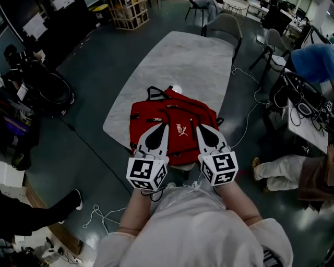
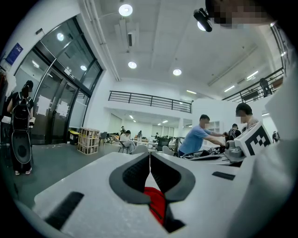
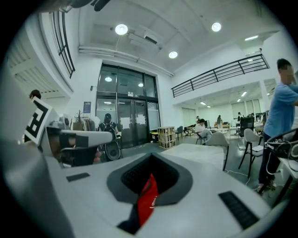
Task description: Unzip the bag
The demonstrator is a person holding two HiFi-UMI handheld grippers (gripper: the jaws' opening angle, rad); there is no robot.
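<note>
Pale marbled tabletop [image 1: 193,57], long, rounded corners. Red fabric backpack with black straps [image 1: 180,117] flat at near end of tabletop. Left gripper [image 1: 160,128] over backpack's near-left part, jaws pressed together, red fabric wedged behind tips. Right gripper [image 1: 201,128] alongside, jaws clamped on small red printed tab [image 3: 148,202].

We count one red fabric backpack [image 1: 177,112] on one pale, marble-patterned oblong table [image 1: 188,57], and two white two-jaw tools, the left gripper [image 1: 163,128] and the right gripper [image 1: 201,129]. Beyond the table we count two pale chairs, the near grey chair [image 1: 225,25] and the far grey chair [image 1: 273,39], and one slatted wooden crate [image 1: 128,13].
</note>
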